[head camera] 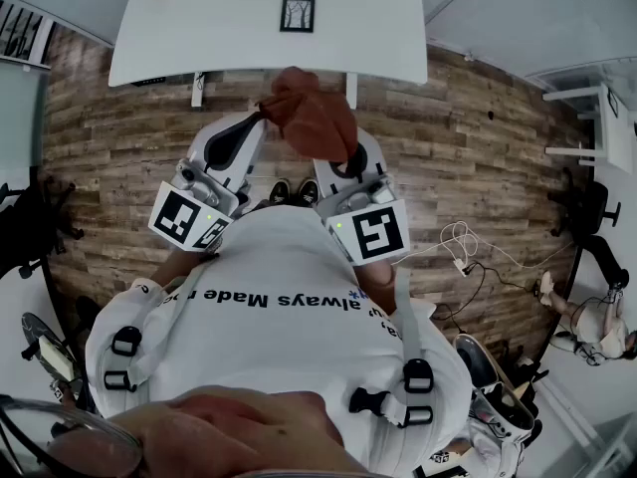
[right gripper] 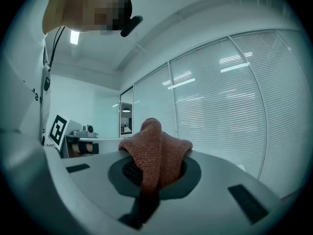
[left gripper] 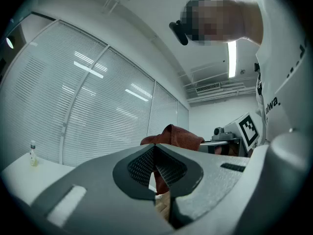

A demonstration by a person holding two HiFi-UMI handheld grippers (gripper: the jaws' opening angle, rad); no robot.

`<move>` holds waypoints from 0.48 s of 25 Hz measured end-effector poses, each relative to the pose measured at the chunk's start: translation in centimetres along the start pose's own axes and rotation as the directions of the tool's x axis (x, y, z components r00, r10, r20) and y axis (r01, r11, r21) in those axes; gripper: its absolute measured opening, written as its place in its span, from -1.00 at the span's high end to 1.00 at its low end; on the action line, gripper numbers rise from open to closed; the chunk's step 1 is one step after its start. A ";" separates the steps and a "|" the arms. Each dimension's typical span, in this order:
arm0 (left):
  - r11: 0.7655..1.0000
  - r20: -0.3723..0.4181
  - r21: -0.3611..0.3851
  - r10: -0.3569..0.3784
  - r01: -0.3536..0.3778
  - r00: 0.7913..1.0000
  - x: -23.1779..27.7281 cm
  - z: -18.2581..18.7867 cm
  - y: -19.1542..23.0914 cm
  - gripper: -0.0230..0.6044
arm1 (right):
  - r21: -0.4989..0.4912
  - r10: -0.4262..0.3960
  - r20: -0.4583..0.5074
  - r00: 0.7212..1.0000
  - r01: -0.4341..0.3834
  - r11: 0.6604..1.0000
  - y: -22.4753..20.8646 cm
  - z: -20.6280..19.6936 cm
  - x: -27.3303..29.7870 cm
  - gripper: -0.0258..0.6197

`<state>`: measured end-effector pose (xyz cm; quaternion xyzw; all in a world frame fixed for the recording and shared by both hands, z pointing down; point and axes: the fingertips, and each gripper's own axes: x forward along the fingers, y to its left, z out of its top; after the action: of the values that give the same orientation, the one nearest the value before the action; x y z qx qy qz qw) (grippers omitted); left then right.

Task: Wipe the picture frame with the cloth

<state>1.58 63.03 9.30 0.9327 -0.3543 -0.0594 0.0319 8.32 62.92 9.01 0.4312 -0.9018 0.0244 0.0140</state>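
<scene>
Between your two grippers, at upper centre of the head view, the rust-coloured cloth hangs bunched over the wooden floor, short of the table. Your left gripper has its jaws pressed together on one corner of the cloth, and its own view shows the fabric rising from the closed tips. Your right gripper is pinching the cloth too; in its view the fabric drapes over both jaws and hides the tips. The picture frame sits at top centre on the white table, close to the table's near edge and well apart from the cloth. Whether it stands or lies flat cannot be told from here.

The wiping looks not yet begun, so the step in hand is probably carrying the cloth up to the frame. Arrange it so a loose fold leads beyond the jaws and fabric, not plastic, meets the glass. The frame looks small and light, so press gently and stroke away from the table edge, or it may slide off. If you can free the left gripper, steady the frame's border with it while the right wipes.
</scene>
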 end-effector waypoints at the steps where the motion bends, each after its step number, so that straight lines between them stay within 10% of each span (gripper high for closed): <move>1: 1.000 0.000 -0.003 -0.002 0.002 1.000 -0.2 0.0 0.2 0.92 | 0.000 -0.001 -0.001 1.000 0.001 1.000 0.1 0.0 0.2 0.86; 12: 1.000 0.001 -0.020 -0.015 0.015 1.000 -2.3 -0.1 2.2 0.92 | -0.031 -0.018 -0.006 1.000 0.018 0.999 2.7 0.0 2.6 0.86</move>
<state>-1.59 62.91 9.80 0.9350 -0.3465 -0.0634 0.0407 4.55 62.60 9.03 0.4390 -0.8981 0.0115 0.0237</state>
